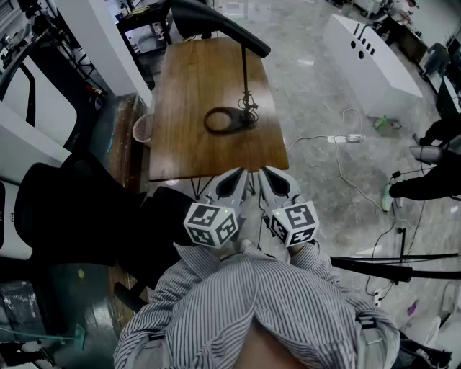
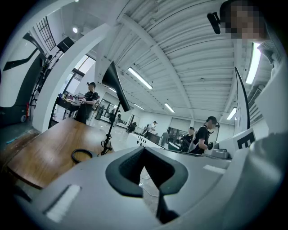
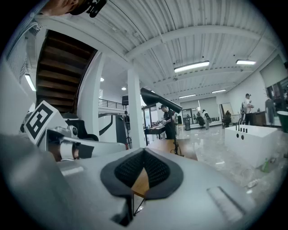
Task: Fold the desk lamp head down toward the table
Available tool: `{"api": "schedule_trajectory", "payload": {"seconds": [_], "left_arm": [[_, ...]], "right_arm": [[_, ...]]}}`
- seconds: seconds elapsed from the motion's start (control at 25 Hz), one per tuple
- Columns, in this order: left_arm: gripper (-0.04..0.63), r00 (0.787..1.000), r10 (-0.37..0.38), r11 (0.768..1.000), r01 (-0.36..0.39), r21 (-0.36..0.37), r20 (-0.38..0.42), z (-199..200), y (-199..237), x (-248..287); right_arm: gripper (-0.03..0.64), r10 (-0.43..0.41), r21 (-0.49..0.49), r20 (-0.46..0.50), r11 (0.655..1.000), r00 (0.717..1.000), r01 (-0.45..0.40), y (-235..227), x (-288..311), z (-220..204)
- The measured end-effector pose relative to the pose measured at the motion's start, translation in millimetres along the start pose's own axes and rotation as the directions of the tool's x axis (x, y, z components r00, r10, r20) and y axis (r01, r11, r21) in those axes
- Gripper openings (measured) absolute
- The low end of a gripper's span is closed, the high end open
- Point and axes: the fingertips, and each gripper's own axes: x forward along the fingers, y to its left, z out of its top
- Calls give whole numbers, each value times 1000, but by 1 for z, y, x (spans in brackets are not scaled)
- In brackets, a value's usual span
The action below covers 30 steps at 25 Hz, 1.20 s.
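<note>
A black desk lamp stands on the wooden table (image 1: pixel 187 86). Its ring base (image 1: pixel 223 119) lies near the table's right front, and a thin stem rises to the long dark head (image 1: pixel 220 21), which is raised high. In the left gripper view the lamp head (image 2: pixel 114 85) points up above the base ring (image 2: pixel 81 155). In the right gripper view the lamp head (image 3: pixel 159 102) shows far ahead. My left gripper (image 1: pixel 238 176) and right gripper (image 1: pixel 270 176) sit side by side at the table's front edge, close to my chest, well short of the lamp. Both are shut with nothing in them.
A black office chair (image 1: pixel 72 209) stands at the left. A pale bucket (image 1: pixel 142 128) sits by the table's left side. A white cabinet (image 1: pixel 374 65) and a power strip with cables (image 1: pixel 346 138) are on the floor at right. People stand in the background.
</note>
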Motion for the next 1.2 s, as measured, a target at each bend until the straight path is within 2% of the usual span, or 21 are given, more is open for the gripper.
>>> {"api": "schedule_trajectory", "payload": {"seconds": [0.52,1.04,1.2], "left_arm": [[2,1000,-28,1000,28,6,7,1,-11,2],[2,1000,21,999,-21,-35,13,-10,-2,26],[2,1000,19,999,-19,-46,-1,-12,12,42]], "right_arm": [[0,-9,2,12,1000,1000,9,-3,-11,1],[0,37,33,16,999,999,-38,-27,-1,-7],[0,25,9,12,1000,1000,-25,-38,16,-9]]}}
